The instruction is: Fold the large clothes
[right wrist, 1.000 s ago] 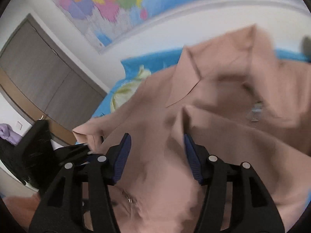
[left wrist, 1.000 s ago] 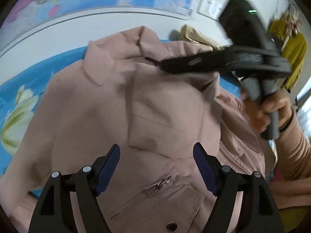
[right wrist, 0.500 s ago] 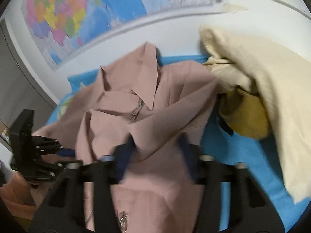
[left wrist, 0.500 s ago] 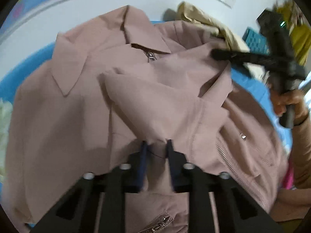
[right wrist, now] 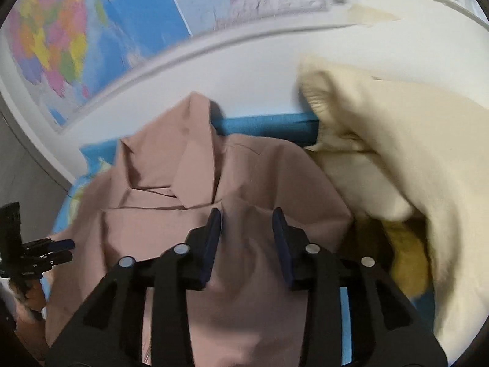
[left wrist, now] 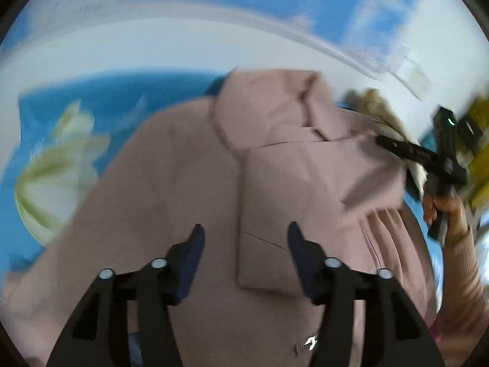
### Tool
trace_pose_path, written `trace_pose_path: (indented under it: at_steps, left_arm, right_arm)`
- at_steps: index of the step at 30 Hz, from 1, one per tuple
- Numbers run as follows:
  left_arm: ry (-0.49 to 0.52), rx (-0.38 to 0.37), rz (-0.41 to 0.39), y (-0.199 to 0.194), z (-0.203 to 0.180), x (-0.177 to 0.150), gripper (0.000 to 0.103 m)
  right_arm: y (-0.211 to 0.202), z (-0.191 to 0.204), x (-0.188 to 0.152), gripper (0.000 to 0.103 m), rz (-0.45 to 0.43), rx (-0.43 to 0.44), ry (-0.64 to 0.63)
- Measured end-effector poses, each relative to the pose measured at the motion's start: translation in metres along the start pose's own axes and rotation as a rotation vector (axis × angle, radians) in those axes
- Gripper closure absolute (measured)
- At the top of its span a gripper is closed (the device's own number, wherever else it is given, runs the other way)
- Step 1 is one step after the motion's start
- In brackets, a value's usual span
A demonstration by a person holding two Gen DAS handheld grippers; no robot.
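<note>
A dusty-pink collared jacket lies on a blue patterned cloth, one sleeve folded across its front. My left gripper is open and empty just above the folded sleeve's cuff end. My right gripper is open and empty over the jacket's right shoulder; it also shows at the right of the left wrist view. The left gripper shows at the left edge of the right wrist view.
A cream garment and a mustard one are piled right of the jacket. The blue cloth with a white-green flower print lies left. A white wall with a world map rises behind.
Both grippers have let go of the sleeve fabric and opened. The sleeve now lies folded flat across the jacket front. Both views are blurred by motion.
</note>
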State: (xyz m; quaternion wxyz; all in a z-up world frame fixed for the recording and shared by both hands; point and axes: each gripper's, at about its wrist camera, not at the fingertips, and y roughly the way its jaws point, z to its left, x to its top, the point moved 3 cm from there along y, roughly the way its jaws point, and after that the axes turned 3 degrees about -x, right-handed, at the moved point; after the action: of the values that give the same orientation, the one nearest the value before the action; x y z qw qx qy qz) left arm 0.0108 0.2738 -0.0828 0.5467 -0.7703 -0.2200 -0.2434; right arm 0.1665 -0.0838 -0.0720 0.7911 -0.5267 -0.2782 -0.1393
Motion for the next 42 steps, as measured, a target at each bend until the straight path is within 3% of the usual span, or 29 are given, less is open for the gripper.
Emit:
trace_pose_path:
  at_steps: [2,3,4,6,7,9,10,11,12,13,14,15,16,18,19,21,22,23,24,26,27,28,30,35,39,42]
  left_arm:
    - [0.119,0.006,-0.028,-0.014,-0.020,-0.009,0.038]
    - [0.160,0.004,-0.031,-0.015,-0.029,-0.010,0.034]
    - [0.229,0.012,-0.031,-0.016,-0.041,-0.018,0.024]
    - [0.331,0.054,-0.028,-0.013,-0.058,-0.030,0.019]
    - [0.393,0.088,-0.003,-0.003,-0.069,-0.035,0.019]
    - [0.425,0.113,0.069,0.020,-0.077,-0.038,0.019]
    - [0.426,0.126,0.102,0.030,-0.076,-0.037,0.019]
    - [0.419,0.146,0.133,0.040,-0.074,-0.037,0.021]
    - [0.404,0.166,0.161,0.049,-0.070,-0.035,0.034]
    - [0.369,0.182,0.185,0.058,-0.063,-0.029,0.051]
    - [0.317,0.159,0.191,0.060,-0.055,-0.022,0.057]
    - [0.257,0.122,0.169,0.056,-0.047,-0.015,0.067]
    - [0.175,0.058,0.133,0.047,-0.036,-0.004,0.084]
    - [-0.013,-0.069,0.086,0.030,-0.006,0.011,0.089]
    - [-0.068,-0.093,0.072,0.026,0.006,0.013,0.089]
    - [-0.133,-0.072,0.071,0.026,0.024,0.013,0.093]
    - [-0.149,-0.020,0.095,0.031,0.034,0.011,0.091]
    - [-0.183,0.012,0.117,0.035,0.042,0.008,0.091]
    - [-0.238,0.005,0.142,0.038,0.053,0.005,0.092]
    - [-0.286,-0.038,0.132,0.034,0.060,0.003,0.090]
    - [-0.267,-0.039,0.113,0.028,0.057,0.002,0.078]
    - [-0.226,-0.033,0.096,0.022,0.053,0.004,0.052]
    - [-0.168,-0.037,0.069,0.013,0.042,0.007,0.034]
    - [-0.071,-0.007,0.107,0.027,0.018,0.010,0.039]
    - [-0.062,0.034,0.115,0.034,0.017,0.006,0.039]
    - [-0.063,0.061,0.030,0.000,0.025,-0.002,0.039]
  right_arm:
    - [-0.026,-0.005,-0.016,0.037,-0.043,0.010,-0.010]
    - [-0.031,-0.005,-0.022,0.026,-0.043,0.021,-0.012]
    - [-0.036,-0.006,-0.033,0.022,-0.032,0.032,-0.015]
    - [-0.038,-0.007,-0.055,0.020,0.008,0.027,-0.035]
    - [-0.036,-0.007,-0.064,0.019,0.034,0.020,-0.041]
    - [-0.026,-0.008,-0.080,0.018,0.086,-0.003,-0.049]
    - [-0.020,-0.010,-0.085,0.021,0.106,-0.005,-0.044]
    - [-0.014,-0.010,-0.088,0.041,0.123,-0.005,-0.038]
    - [-0.013,-0.012,-0.089,0.068,0.129,-0.008,-0.033]
    - [-0.014,-0.016,-0.088,0.077,0.122,-0.006,-0.020]
    - [-0.019,-0.021,-0.086,0.094,0.120,0.039,0.020]
    - [-0.029,-0.028,-0.083,0.095,0.094,0.077,0.073]
    - [-0.038,-0.038,-0.082,0.097,0.069,0.096,0.114]
    - [-0.053,-0.058,-0.081,0.098,0.026,0.117,0.208]
    - [-0.053,-0.070,-0.085,0.098,0.037,0.133,0.255]
    - [-0.039,-0.079,-0.097,0.091,0.126,0.069,0.261]
    - [-0.038,-0.080,-0.099,0.095,0.131,0.060,0.258]
    - [-0.042,-0.079,-0.099,0.084,0.117,0.060,0.260]
    - [-0.048,-0.078,-0.098,0.069,0.107,0.042,0.251]
    - [-0.066,-0.068,-0.093,0.052,0.045,-0.016,0.201]
    - [-0.078,-0.059,-0.089,0.052,0.002,-0.032,0.159]
    - [-0.089,-0.049,-0.085,0.052,-0.028,-0.037,0.116]
    - [-0.105,-0.026,-0.078,0.052,-0.088,-0.031,0.038]
    - [-0.086,0.027,-0.054,0.052,-0.097,0.044,-0.111]
    - [-0.030,0.048,-0.050,0.055,0.025,0.077,-0.159]
    - [0.006,0.044,-0.054,0.058,0.122,0.003,-0.144]
